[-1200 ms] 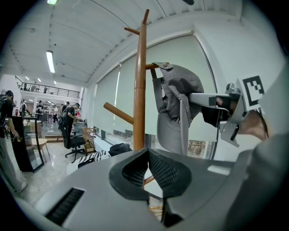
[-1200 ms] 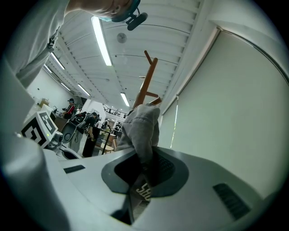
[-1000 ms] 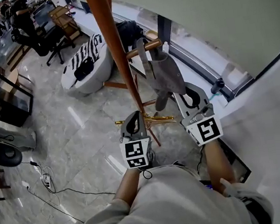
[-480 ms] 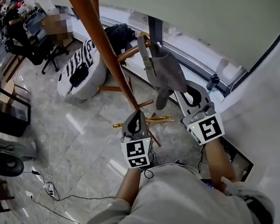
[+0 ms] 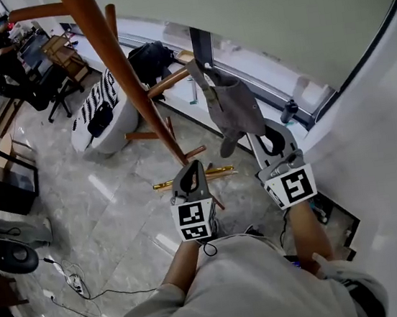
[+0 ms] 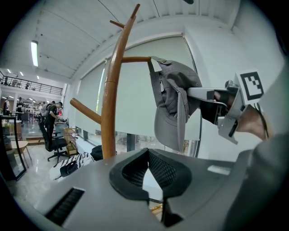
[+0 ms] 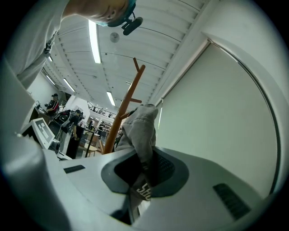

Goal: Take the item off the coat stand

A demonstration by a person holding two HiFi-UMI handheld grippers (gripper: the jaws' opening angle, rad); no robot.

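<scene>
The gray cap (image 5: 237, 105) hangs on a side peg (image 5: 169, 82) of the brown wooden coat stand (image 5: 118, 70). It hangs long-ways up and down. Its top is hooked over the peg and its stiff brim points down at the floor.

The right gripper (image 5: 261, 137) has its jaws closed tight on the low part of the cap. In the right gripper view, the gray cloth (image 7: 140, 128) goes down between the black pads (image 7: 165, 169). Some white letters show on the cloth there, but they are cut off and can't be read.

The left gripper (image 5: 194, 168) is near the stand's pole, apart from the cap. Its jaws are pressed together and hold nothing.

The end of the peg is hidden under the cap. The top of the stand runs out of the head view. The stand's feet are partly hidden behind the grippers.
</scene>
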